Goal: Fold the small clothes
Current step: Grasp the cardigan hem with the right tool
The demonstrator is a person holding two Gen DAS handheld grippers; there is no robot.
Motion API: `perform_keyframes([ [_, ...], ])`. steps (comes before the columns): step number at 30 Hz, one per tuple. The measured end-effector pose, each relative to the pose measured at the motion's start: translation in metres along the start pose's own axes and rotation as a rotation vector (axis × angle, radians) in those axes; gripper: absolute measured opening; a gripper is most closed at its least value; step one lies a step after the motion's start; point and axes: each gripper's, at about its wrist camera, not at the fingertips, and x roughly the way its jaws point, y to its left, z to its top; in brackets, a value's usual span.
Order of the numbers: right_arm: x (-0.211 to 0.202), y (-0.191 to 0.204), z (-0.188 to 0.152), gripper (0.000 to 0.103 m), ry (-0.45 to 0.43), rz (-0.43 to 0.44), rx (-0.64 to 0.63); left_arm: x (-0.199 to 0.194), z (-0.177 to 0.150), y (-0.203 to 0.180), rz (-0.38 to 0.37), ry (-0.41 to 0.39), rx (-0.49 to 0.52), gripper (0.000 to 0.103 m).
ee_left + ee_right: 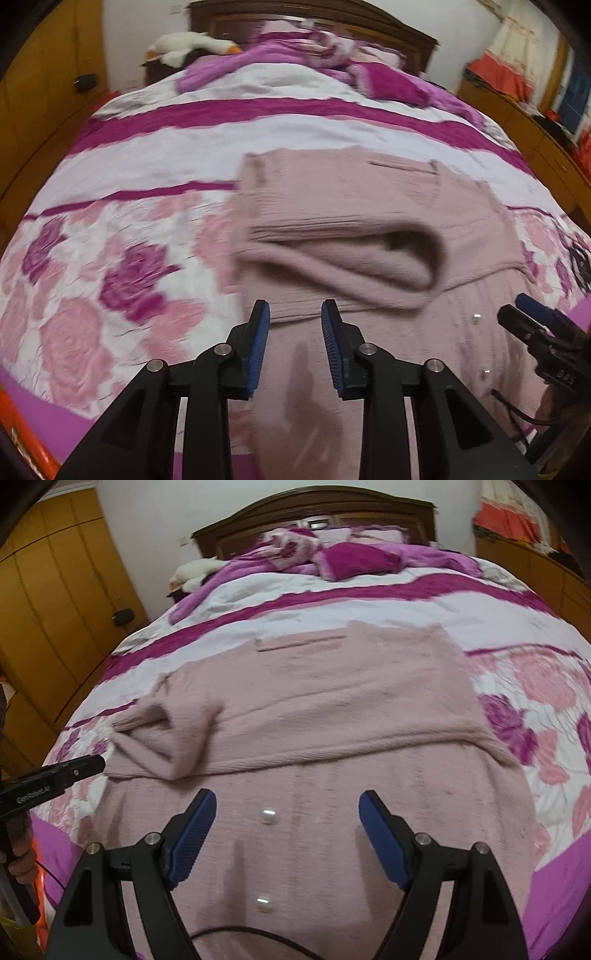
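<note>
Cardigan: pale pink knit cardigan [332, 716] spread across the bed [369, 602], filling the centre and lower half of both frames; one sleeve [343, 254] folded over the body at centre of the left wrist view.
Left tool: left tool [295, 325] at bottom centre of its own frame, blue pads moderately spread, nothing between them; the fingertips sit over the cardigan just below the folded sleeve, and whether they touch the fabric cannot be told. In the right wrist view it enters from the left edge, its tip beside the sleeve.
Right tool: right tool [288, 805] at bottom centre of its frame, pads [194, 834] spread wide, holding nothing, above the button front.
Buttons: two pearl-white buttons [267, 816] lie between the right tool's fingers.
Bed: pink rose quilt, magenta bands, pillows [354, 557] in the upper centre, dark wooden headboard [314, 509] behind.
Upper left: white plush toy [192, 42] beside the pillows.
</note>
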Motion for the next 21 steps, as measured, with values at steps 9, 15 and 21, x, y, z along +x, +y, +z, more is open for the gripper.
perform_keyframes([
  [9, 0.037, 0.077, 0.046, 0.083, 0.028, 0.073, -0.192, -0.001, -0.011, 0.046, 0.042, 0.017, -0.118, 0.007],
  [15, 0.070, 0.127, 0.066, 0.083, 0.060, 0.089, -0.347, -0.001, -0.012, 0.058, 0.074, 0.016, -0.145, 0.007],
  [21, 0.099, 0.145, 0.072, 0.072, 0.099, 0.071, -0.402, -0.002, -0.012, 0.063, 0.083, 0.007, -0.149, 0.007],
])
